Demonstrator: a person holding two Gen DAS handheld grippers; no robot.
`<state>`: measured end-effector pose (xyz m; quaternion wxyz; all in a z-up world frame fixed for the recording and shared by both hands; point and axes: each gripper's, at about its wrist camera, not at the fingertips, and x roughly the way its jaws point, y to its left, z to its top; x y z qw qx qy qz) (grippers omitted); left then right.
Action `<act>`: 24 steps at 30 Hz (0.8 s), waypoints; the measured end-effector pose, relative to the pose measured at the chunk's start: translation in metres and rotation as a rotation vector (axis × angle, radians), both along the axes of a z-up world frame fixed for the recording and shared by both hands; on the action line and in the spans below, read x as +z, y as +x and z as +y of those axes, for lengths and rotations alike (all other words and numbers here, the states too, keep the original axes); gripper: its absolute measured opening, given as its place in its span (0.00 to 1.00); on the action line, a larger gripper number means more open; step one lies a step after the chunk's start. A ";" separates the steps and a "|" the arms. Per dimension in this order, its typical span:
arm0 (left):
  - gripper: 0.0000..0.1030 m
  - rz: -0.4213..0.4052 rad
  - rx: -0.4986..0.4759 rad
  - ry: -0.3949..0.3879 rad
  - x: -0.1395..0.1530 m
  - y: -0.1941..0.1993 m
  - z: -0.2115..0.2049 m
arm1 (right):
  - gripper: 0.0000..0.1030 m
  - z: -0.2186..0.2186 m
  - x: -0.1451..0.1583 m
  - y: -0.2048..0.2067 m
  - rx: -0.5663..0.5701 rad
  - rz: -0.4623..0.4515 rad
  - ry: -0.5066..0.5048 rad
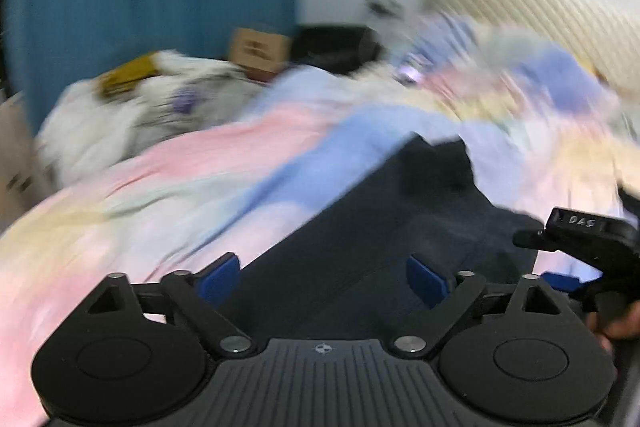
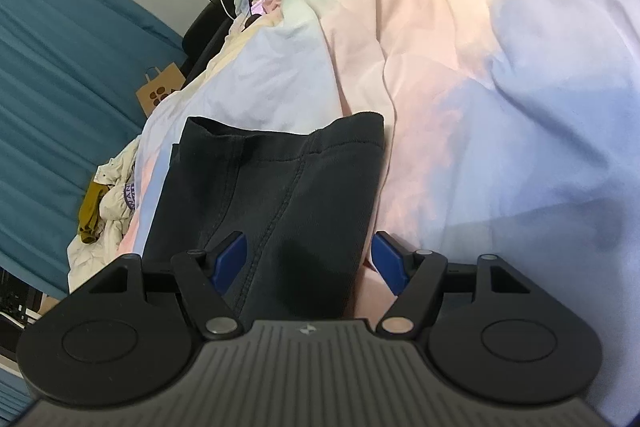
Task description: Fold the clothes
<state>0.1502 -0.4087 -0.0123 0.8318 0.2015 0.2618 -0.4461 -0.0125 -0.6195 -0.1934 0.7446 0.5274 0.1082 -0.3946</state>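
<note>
A dark garment (image 2: 272,187) lay on the bed's pastel duvet (image 2: 500,75), its long axis running away from the right claw (image 2: 308,259), which was spread above its near end. The left claw (image 1: 324,279), also spread, seemingly hovered over the garment; blur hid contact.

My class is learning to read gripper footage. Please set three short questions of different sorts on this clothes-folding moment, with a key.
1. True or false: the right gripper is clamped shut on the dark garment.
2. Multiple choice: what does the dark garment lie on? A) a wooden floor B) a pastel bedspread C) a desk
3. Fill in: in the right wrist view, a brown paper ____ stands beside the bed, in front of the blue curtain.

Key
1. False: its blue pads stand apart, as do those of the left gripper.
2. B
3. bag
</note>
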 end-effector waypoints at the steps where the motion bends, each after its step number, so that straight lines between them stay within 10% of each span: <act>1: 0.85 -0.008 -0.034 0.027 -0.006 0.008 -0.020 | 0.69 0.000 -0.001 0.001 -0.004 -0.001 -0.003; 13: 0.70 -0.115 -0.279 0.162 -0.105 0.035 -0.205 | 0.71 -0.012 -0.013 0.012 -0.052 0.017 -0.076; 18: 0.45 -0.152 -0.230 0.190 -0.123 0.043 -0.216 | 0.74 -0.020 -0.020 0.011 -0.079 -0.043 -0.064; 20: 0.12 -0.134 -0.201 0.176 -0.122 0.050 -0.214 | 0.75 -0.022 -0.022 0.012 -0.073 -0.044 -0.066; 24: 0.06 -0.071 -0.165 0.136 -0.107 0.062 -0.206 | 0.74 -0.027 -0.026 0.009 -0.081 -0.054 -0.055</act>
